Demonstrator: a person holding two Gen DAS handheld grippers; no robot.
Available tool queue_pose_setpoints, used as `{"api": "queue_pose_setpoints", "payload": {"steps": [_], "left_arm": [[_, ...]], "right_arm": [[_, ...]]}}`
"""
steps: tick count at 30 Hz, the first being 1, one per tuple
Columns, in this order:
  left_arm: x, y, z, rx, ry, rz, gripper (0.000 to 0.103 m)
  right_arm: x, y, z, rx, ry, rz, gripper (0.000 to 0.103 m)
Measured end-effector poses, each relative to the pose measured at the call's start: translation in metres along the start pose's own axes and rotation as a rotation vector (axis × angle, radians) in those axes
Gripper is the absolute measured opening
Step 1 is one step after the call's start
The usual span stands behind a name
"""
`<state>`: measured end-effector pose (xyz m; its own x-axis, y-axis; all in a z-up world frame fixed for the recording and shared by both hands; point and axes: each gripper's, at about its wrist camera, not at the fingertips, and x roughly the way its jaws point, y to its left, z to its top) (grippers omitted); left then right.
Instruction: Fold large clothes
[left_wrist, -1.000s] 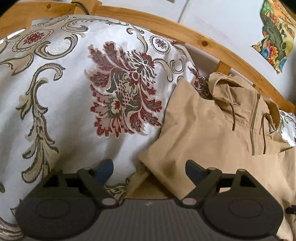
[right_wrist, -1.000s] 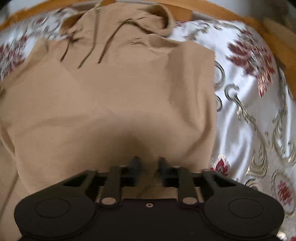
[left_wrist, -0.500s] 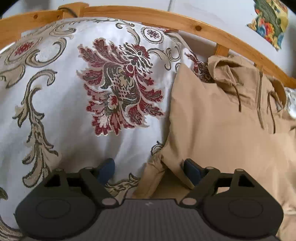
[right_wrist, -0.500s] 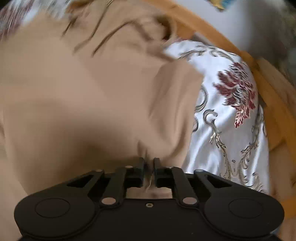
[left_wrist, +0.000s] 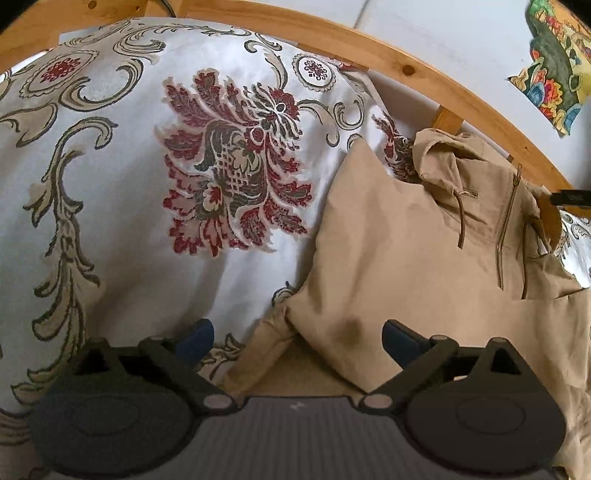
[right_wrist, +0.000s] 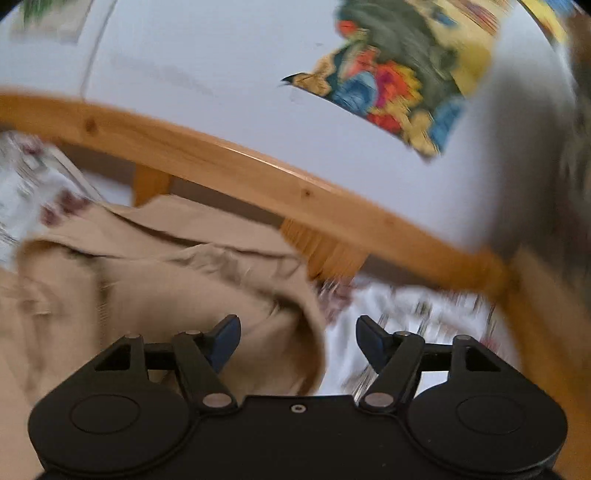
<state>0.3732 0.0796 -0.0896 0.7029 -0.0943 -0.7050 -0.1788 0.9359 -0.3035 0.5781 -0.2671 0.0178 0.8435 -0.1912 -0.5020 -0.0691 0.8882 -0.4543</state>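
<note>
A tan hooded jacket (left_wrist: 399, 251) with a zip and drawstrings lies on a floral bedspread (left_wrist: 122, 206), hood toward the wooden headboard. My left gripper (left_wrist: 297, 338) is open, its jaws wide on either side of the jacket's folded lower-left corner, holding nothing. In the blurred right wrist view my right gripper (right_wrist: 297, 338) is open and empty, just above the jacket's hood end (right_wrist: 177, 284), with the jacket edge lying between its jaws.
A curved wooden headboard rail (left_wrist: 406, 70) borders the bed; it also shows in the right wrist view (right_wrist: 258, 173). A colourful cloth (right_wrist: 399, 74) hangs on the white wall behind. Bare bedspread lies left of the jacket.
My right gripper was shut on a fold of the jacket; it has let go, opened and swung up toward the headboard. My left gripper stayed open with little movement.
</note>
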Motion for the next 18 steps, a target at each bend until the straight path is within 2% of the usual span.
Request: {"api": "queue_pose_setpoints", "payload": {"steps": [4, 5, 7, 8, 9, 12, 16, 18], "left_arm": [[0.002, 0.001, 0.001, -0.013, 0.009, -0.012, 0.1], [0.003, 0.001, 0.001, -0.014, 0.011, -0.018, 0.1], [0.002, 0.001, 0.001, -0.013, 0.01, -0.024, 0.1], [0.002, 0.0, 0.001, -0.012, 0.005, -0.027, 0.1], [0.002, -0.001, 0.0, -0.011, 0.003, -0.028, 0.1], [0.001, -0.004, 0.0, -0.006, -0.009, -0.036, 0.1], [-0.001, -0.008, 0.0, -0.006, -0.031, -0.062, 0.1], [-0.003, -0.011, -0.002, 0.002, -0.038, -0.072, 0.1]], "right_arm": [[0.042, 0.003, 0.016, -0.009, 0.07, -0.03, 0.061], [0.052, 0.003, 0.015, -0.015, 0.098, -0.039, 0.057], [0.066, 0.004, 0.012, -0.015, 0.136, -0.05, 0.027], [0.071, 0.002, 0.011, 0.003, 0.148, -0.048, 0.002], [0.07, 0.0, 0.01, 0.026, 0.136, -0.051, 0.002], [0.039, -0.005, 0.004, 0.07, -0.009, -0.037, 0.002], [-0.03, -0.015, -0.007, 0.052, -0.228, 0.004, 0.002], [-0.069, -0.028, -0.017, 0.086, -0.331, 0.037, 0.002]]}}
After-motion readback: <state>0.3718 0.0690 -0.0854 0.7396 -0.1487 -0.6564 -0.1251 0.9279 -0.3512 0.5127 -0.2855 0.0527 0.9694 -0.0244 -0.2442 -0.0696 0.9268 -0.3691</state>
